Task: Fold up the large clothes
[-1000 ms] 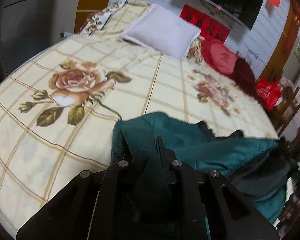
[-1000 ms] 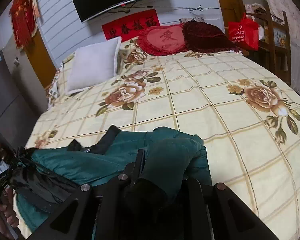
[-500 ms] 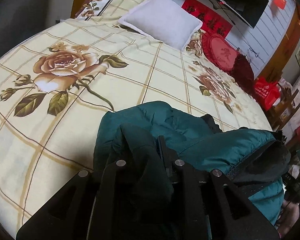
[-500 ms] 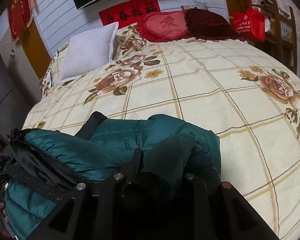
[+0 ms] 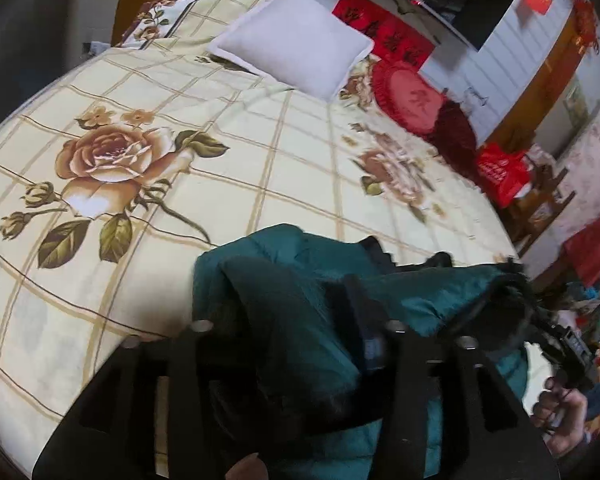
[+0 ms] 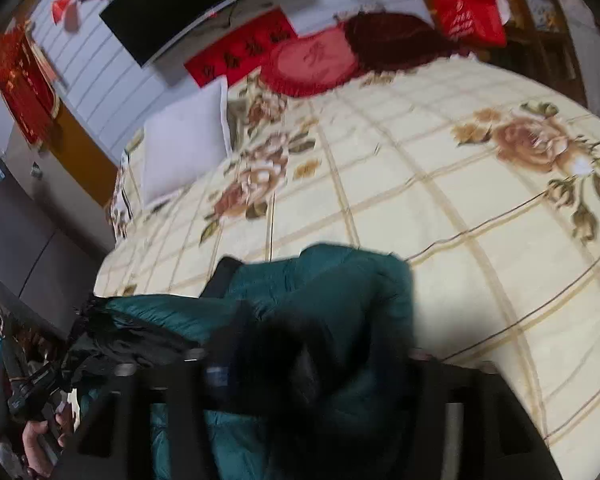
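- The teal padded jacket (image 5: 300, 276) lies bunched on the near edge of the bed (image 5: 228, 152), on the cream floral cover, well apart from the white pillow (image 5: 296, 40) and the red cushion (image 5: 412, 100) at the far end.
- My left gripper (image 5: 296, 344) has just been opening; its jaws now stand wide, with a fold of the jacket between them that the pads do not seem to press on.
- My right gripper (image 6: 308, 376) has also just been opening and stands wide. Dark fabric and teal padding sit between its fingers, but the view is blurred and I see no pinch, so I read it as let go.
- In the left wrist view a hand (image 5: 560, 404) shows at the lower right with the other tool, past the jacket's dark lining (image 5: 500, 320).
- I judge the jacket soft and puffy: it will squash under the pads and spring back, so a fold will not hold a crease unless I press it flat.
- The shell looks smooth and probably slippery; a shallow nip on one layer could slide out.
- It looks bulky but not heavy, and it will sag between two hold points.
- I would take hold at seams or hems, at shoulder, cuff or bottom edge, where the layers are thinner and stitched.
- The dark furry trim (image 6: 284, 344) looks a poor place to grip.
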Available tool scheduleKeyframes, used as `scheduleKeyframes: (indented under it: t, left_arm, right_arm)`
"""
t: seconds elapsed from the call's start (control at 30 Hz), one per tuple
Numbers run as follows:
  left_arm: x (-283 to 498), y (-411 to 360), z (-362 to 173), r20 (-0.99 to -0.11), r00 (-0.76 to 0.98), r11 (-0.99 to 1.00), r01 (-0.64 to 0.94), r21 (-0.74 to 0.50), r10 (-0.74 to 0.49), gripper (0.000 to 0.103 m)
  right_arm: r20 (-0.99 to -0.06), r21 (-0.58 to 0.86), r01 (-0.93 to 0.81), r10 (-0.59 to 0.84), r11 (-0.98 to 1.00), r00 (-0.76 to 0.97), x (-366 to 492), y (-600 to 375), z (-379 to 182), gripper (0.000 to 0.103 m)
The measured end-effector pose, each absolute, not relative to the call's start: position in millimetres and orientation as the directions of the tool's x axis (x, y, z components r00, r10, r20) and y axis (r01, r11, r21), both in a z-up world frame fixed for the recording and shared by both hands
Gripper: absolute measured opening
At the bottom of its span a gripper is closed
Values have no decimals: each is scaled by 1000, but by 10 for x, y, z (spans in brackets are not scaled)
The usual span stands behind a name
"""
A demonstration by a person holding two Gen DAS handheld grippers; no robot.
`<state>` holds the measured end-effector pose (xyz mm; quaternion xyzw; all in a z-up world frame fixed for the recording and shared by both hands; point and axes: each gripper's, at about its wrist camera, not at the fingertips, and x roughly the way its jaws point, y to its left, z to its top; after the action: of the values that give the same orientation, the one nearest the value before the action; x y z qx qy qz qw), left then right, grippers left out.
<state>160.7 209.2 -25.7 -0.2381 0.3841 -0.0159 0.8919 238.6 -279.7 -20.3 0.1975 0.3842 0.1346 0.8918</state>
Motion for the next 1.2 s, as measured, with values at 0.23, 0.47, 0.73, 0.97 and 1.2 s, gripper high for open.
scheduleKeyframes:
  t: [0.23, 0.47, 0.73, 0.97, 1.2]
  left_arm:
    - [1535, 2084, -75, -668, 734, 907, -192, -375, -120, 101]
    - [1547, 1811, 183, -631, 775, 963, -147, -224, -28, 101]
    - [2248, 1395, -285, -767, 637, 992, -125, -9, 73, 101]
    - [2513, 1446, -757, -811, 578, 983, -182, -20, 90, 103]
    - [2562, 1454, -888, -806, 574, 957, -287, -34, 143, 103]
  right_arm:
    - [-648, 442, -102, 396, 891, 651, 2288, -2846, -90, 76]
    - [-623, 333, -143, 332, 932, 708, 2194, -2691, 116, 76]
    - [-717, 127, -253, 266, 959, 644, 2498, -2046, -25, 76]
    - [-785, 103, -206, 206, 973, 584, 2929, -1921, -518, 83]
    - [-809, 96, -230, 211, 968, 549, 3298, -1886, -696, 92]
